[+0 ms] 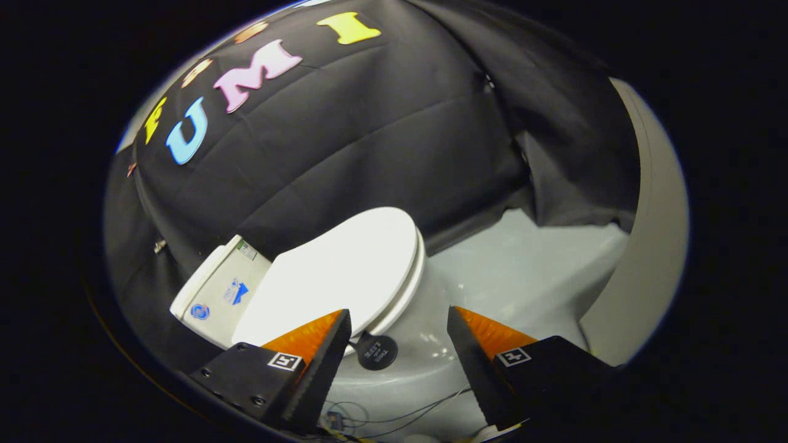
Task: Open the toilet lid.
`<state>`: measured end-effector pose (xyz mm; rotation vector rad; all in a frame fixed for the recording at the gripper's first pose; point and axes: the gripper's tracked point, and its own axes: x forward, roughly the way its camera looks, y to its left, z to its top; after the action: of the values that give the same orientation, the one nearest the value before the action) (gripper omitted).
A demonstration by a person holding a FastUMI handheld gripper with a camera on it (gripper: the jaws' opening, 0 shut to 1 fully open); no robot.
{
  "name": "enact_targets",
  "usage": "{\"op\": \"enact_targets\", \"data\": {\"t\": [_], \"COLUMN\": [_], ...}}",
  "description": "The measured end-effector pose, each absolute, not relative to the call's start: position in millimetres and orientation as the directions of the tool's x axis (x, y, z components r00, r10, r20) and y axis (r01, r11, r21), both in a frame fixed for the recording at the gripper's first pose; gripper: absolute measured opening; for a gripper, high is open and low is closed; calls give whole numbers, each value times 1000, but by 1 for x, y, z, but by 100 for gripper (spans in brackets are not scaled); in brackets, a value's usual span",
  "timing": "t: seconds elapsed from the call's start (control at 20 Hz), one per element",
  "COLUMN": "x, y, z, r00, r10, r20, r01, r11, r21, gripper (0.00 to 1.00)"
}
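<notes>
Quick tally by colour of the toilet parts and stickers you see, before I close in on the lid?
White: 3, lid, seat, tank
Grey: 1, bowl
Black: 1, round tag
Blue stickers on tank: 2
Total: 7
The gripper is open, its fingers just short of the lid.

The gripper (399,320) has two wedge-shaped fingers (326,357), black on their inner faces and orange on the outer, tapering to points. The inner faces are ribbed with fine teeth. Each finger sits on a black block; a small white square tag (284,361) with a black pattern marks the left block, and a like tag (514,356) the right. Round screws (258,400) dot the left block. The fingers stand wide apart.
</notes>
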<state>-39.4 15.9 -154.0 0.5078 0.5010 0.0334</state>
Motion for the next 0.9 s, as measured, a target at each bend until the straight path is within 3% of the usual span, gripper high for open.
{"op": "enact_targets", "data": {"t": [0.2,0.25,0.3,0.55,0.75,0.9], "x": [-43,-44,-44,-40,-41,-41], "y": [33,36,40,39,45,50], "z": [-176,-183,-185,-195,-188,-196], "r00": [835,825,820,817,812,804], "r10": [243,264,285,335,414,427], "r20": [-494,-500,-496,-469,-411,-414], "r01": [148,160,169,247,248,239], "r11": [766,739,708,532,393,404], "r21": [626,654,686,810,886,883], "gripper": [91,79,77,33,33,33]}}
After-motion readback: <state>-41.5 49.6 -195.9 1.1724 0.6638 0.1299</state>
